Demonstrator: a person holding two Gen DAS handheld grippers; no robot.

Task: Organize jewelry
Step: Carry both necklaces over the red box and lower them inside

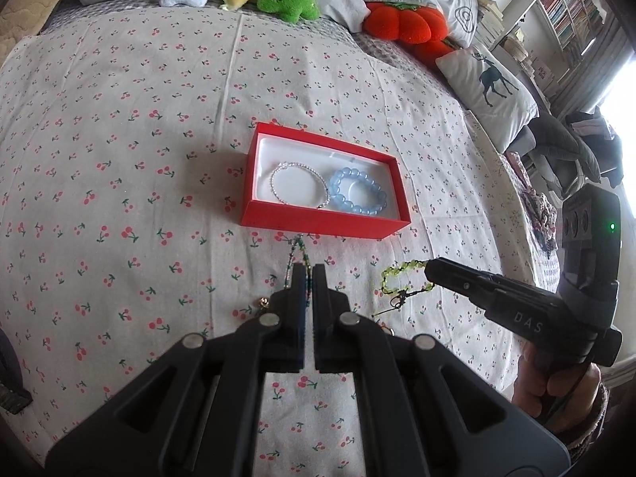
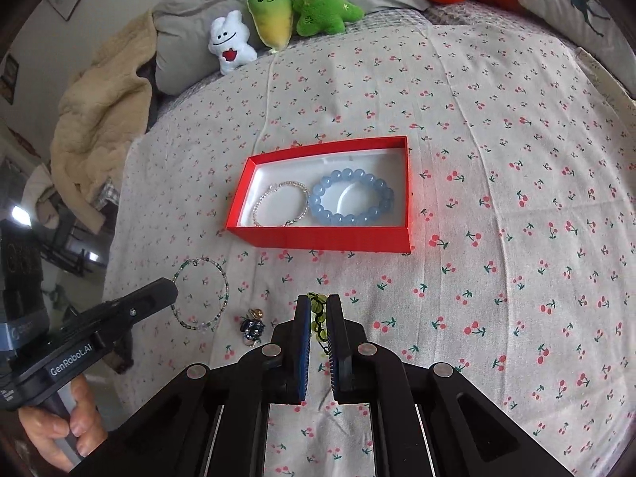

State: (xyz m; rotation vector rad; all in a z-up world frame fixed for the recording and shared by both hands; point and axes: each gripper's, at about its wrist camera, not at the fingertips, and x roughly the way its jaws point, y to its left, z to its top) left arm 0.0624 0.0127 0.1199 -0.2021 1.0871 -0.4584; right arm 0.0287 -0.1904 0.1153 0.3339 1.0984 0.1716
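A red box [image 1: 318,222] with a white lining lies on the cherry-print bed sheet. It holds a silver chain bracelet [image 1: 298,183] and a pale blue bead bracelet [image 1: 357,192]. My left gripper [image 1: 307,267] is shut on a thin green bead bracelet [image 2: 200,294]. Most of that ring rests on the sheet in front of the box. To its right, my right gripper [image 2: 318,298] is shut on a yellow-green bead bracelet [image 1: 397,278]. This bracelet hangs from the tips, its clasp dangling just above the sheet. A small dark and gold charm [image 2: 252,328] lies between the two grippers.
Plush toys [image 2: 274,20] and pillows [image 1: 489,87] line the far edge of the bed. A beige blanket [image 2: 99,111] hangs off the far left corner in the right wrist view. A bookshelf [image 1: 572,12] stands beyond the bed. A person's hand [image 2: 55,429] holds each gripper's handle.
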